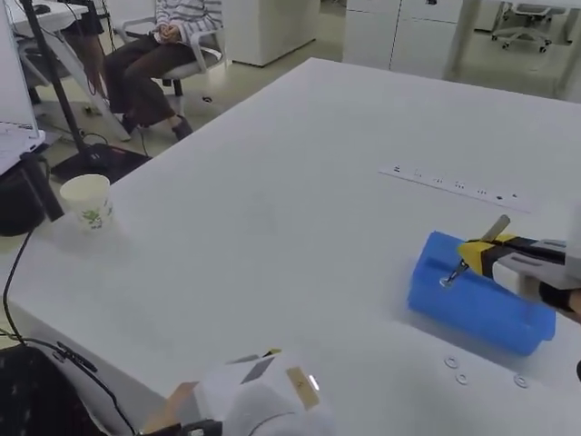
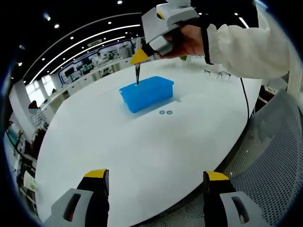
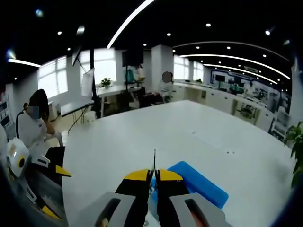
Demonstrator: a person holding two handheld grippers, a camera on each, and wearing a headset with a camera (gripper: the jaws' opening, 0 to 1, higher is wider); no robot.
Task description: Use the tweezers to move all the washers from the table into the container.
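A blue container stands at the right of the white table. My right gripper is over it, shut on the tweezers, whose tips point down into the container. A small silvery bit shows at the tips; I cannot tell if it is a washer. Three washers lie on the table just in front of the container, also seen as washers in the left gripper view. My left gripper is open and holds nothing, low at the table's near edge. In the right gripper view the tweezers stick out between the shut jaws above the container.
A paper cup stands near the table's left edge. A white power strip lies behind the container. A person sits on a chair beyond the table, and cables hang off the near left corner.
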